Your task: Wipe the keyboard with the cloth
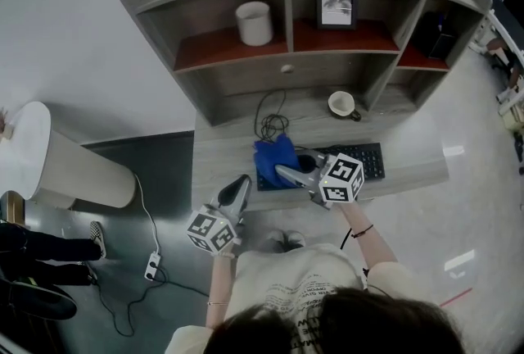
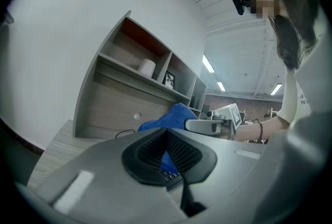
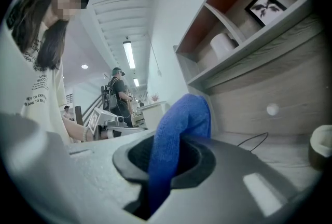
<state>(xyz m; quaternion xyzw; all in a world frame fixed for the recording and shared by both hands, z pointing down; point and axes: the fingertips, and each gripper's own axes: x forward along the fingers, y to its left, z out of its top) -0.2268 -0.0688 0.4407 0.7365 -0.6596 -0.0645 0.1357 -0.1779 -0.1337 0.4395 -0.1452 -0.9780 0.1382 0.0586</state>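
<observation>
Blue cloth [image 1: 274, 154] is hanging pinched in my right claw [image 1: 284, 173], draping over the left end of the keyboard [image 1: 366, 159] near the desk's [image 1: 225, 160] front edge. I'm holding my left claw [image 1: 243, 182] closed and empty by that edge, just left of the cloth.

At centre frame the cloth [image 1: 274, 154] hides the left end of the keyboard [image 1: 373, 161]. The dark object [image 1: 435, 34] at upper right is too dim to identify.

surface: grey wood-grain desk [image 1: 221, 160] with hutch shelves | desktop held: flat black keyboard [image 1: 368, 160], white ceramic mug [image 1: 341, 104] behind it, looped black cable [image 1: 270, 124] | shelves held: white cylindrical pot [image 1: 255, 23], framed picture [image 1: 336, 2]
</observation>
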